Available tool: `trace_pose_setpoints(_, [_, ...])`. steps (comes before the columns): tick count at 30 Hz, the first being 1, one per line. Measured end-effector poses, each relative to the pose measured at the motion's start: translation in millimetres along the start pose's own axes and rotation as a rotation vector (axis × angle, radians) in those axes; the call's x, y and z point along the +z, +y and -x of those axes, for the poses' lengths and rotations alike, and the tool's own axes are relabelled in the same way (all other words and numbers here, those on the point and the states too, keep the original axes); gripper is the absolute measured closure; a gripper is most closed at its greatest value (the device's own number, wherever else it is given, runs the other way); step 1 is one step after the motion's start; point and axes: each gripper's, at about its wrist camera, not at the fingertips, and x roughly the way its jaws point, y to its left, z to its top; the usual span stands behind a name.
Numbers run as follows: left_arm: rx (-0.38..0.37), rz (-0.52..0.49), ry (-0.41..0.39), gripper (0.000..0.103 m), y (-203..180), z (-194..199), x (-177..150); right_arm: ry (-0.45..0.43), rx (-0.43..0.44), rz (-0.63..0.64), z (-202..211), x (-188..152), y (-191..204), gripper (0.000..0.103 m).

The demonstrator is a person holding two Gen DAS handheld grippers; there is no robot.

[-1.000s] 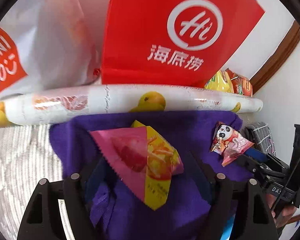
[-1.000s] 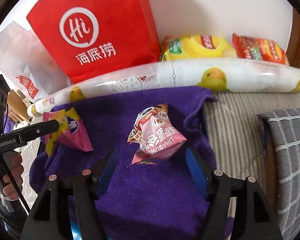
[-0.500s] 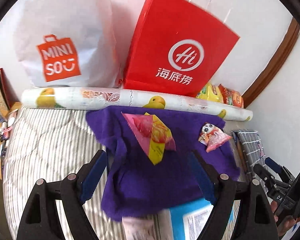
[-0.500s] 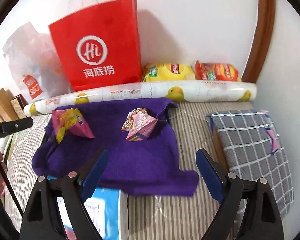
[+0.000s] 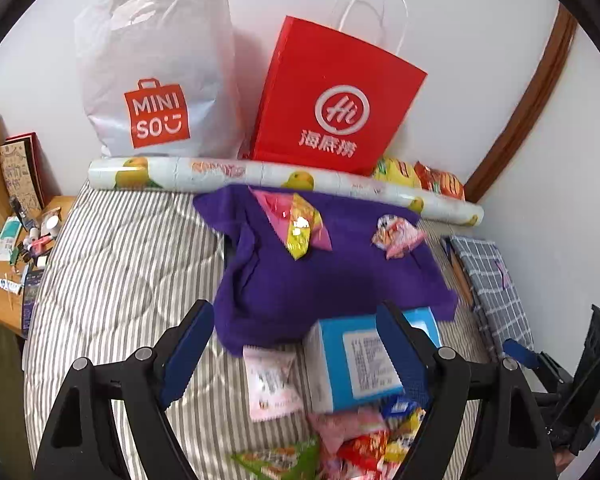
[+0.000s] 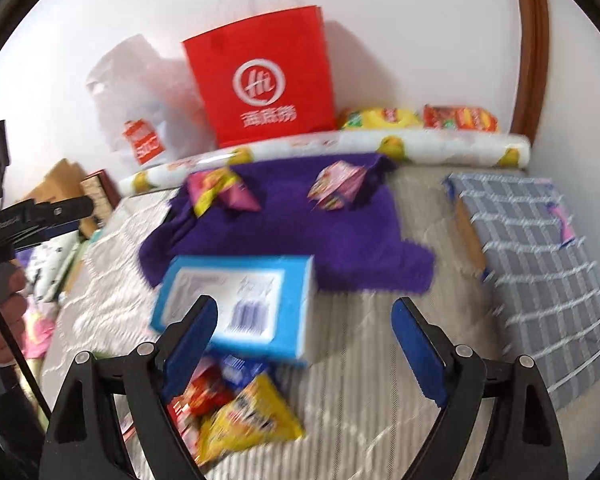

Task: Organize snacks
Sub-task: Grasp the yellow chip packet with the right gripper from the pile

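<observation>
Both jaws withdrew; snacks [image 5: 296, 224] beyond.

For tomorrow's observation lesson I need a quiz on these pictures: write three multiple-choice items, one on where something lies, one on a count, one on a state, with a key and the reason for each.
1. Where does the blue box lie?
A. inside the red paper bag
B. on the striped bed cover at the near edge of the purple cloth
C. on top of the checked cushion

2. How many snack packets lie on the purple cloth?
A. two
B. four
C. none

3. In what state is the right gripper?
A. shut on a packet
B. shut on nothing
C. open with nothing between its fingers

Key:
1 B, the box rests on the striped bed cover just below the cloth's edge.
2 A, only the pink and yellow packet and the pink packet lie on it.
3 C, its blue pads stand wide apart over the bed.
</observation>
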Motion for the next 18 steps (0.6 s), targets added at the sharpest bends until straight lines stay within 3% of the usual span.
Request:
trace_pose_setpoints(6, [-0.019,0.022,0.011,0.021,6,7,-22,0.070,0.053,-0.036,-6,-32,9,0.017])
trace_pose_setpoints(11, [-0.019,0.025,0.005,0.022,11,13,-36,0.135,0.068,-0.069,-16,-55,15,0.029])
trace_pose_setpoints(18, [-0.014,0.021,-0.016,0.021,16,17,-48,0.189,0.062,-0.102,-27,-73,23,0.029])
